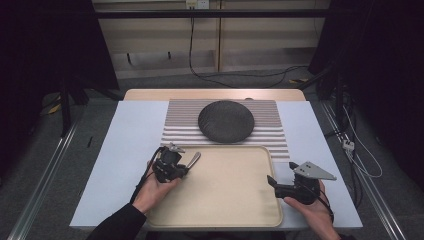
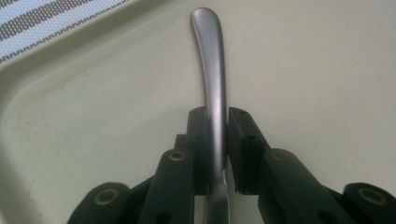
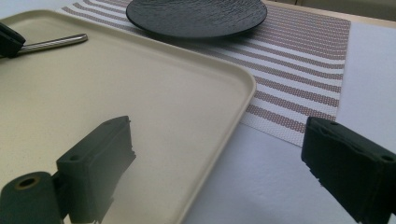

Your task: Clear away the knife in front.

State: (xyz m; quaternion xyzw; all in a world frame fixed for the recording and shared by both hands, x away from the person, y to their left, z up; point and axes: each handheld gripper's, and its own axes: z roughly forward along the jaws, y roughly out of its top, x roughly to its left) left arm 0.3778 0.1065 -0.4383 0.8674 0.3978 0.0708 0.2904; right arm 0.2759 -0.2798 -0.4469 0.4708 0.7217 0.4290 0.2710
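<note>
Jaws of left gripper (image 2: 217, 140) clamped on metal handle (image 2: 211, 70) (over tray (image 1: 225, 195)); right gripper (image 3: 219, 177) jaws apart.

My left gripper (image 1: 186, 167) holds a metal utensil handle (image 1: 194, 160) over the beige tray (image 1: 225, 200). My right gripper (image 1: 272, 182) sits at the tray's right edge; a black plate (image 1: 226, 121) rests on the striped mat (image 1: 272, 122).

Your table (image 1: 130, 135) is evenly lit from above while the room around it falls dark. Soft shadows only. The metal handle (image 2: 212, 79) carries a dull sheen, and your near jaws look slightly blurred.
</note>
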